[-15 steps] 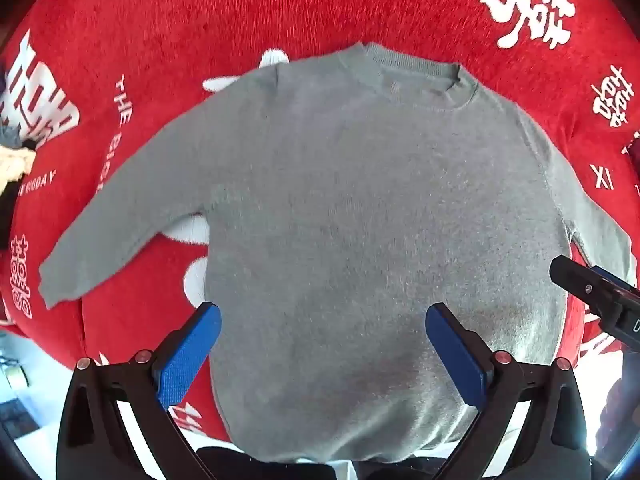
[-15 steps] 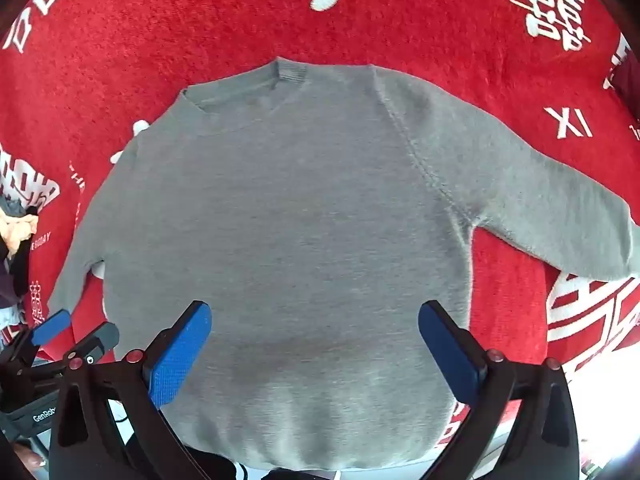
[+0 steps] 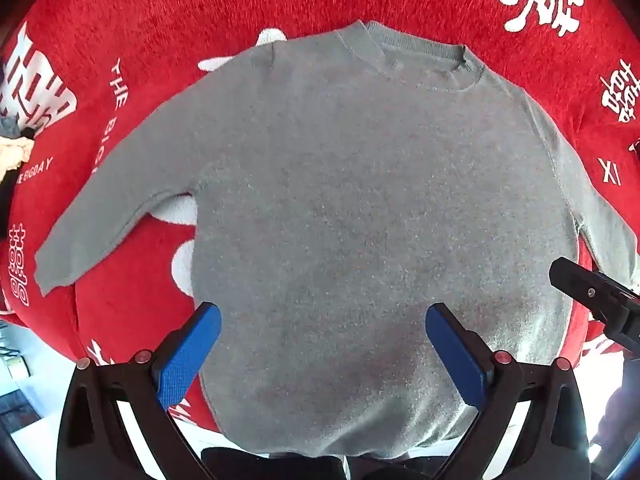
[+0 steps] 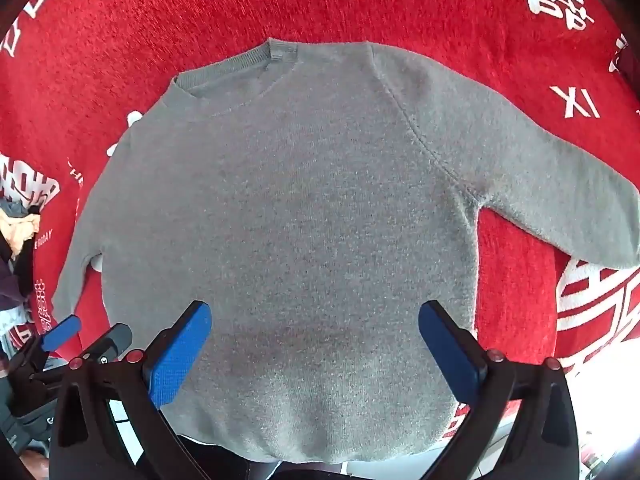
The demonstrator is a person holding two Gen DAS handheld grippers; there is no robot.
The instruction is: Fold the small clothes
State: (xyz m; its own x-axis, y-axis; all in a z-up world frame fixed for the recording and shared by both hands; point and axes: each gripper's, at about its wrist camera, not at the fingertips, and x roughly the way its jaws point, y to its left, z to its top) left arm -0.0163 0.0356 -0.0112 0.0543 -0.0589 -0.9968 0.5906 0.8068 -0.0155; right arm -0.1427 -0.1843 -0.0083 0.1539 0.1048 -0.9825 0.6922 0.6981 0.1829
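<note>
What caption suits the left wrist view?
Open left tool above flat grey knitted sweater on red plush blanket.

Sweater [image 3: 360, 220] right cuff cut off at edge.

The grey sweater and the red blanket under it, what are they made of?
The grey sweater looks like a soft fine knit, maybe wool or cotton: ribbed neckline, slightly fuzzy surface. The red blanket looks like plush fleece: shaggy pile with white printed characters.
</note>
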